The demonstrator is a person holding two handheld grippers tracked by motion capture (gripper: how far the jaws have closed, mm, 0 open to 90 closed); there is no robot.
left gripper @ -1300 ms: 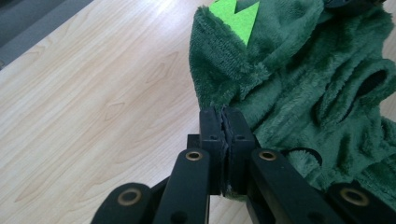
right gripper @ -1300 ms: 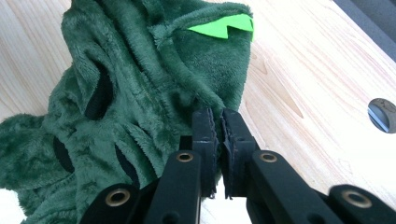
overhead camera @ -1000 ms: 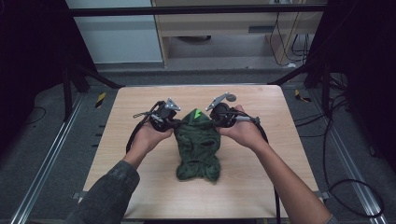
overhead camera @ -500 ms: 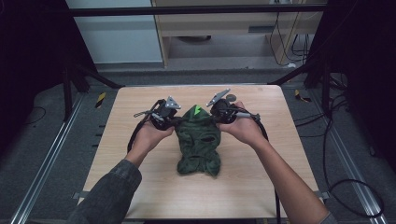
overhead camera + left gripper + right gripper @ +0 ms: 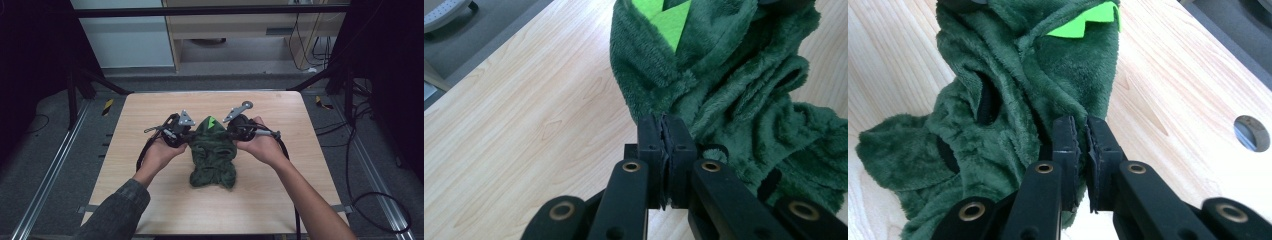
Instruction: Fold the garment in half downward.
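Dark green plush garment [image 5: 213, 155] with bright green felt spikes [image 5: 212, 120] lies crumpled near the middle of the pale wooden tabletop [image 5: 300, 200], its spiked end pointing away from the person. Left claw [image 5: 189, 138] is pinched tight on the fleece edge at one side of that far end; right claw [image 5: 231, 134] is clamped on the opposite edge. Both hands rest low beside the fabric.

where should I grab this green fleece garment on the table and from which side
Pinch the green fleece garment at its two upper side edges, left gripper from the left, right gripper from the right. The plush folds there are thin enough for the jaws, the rest lies bunched toward the person. Both grippers pinch there now.
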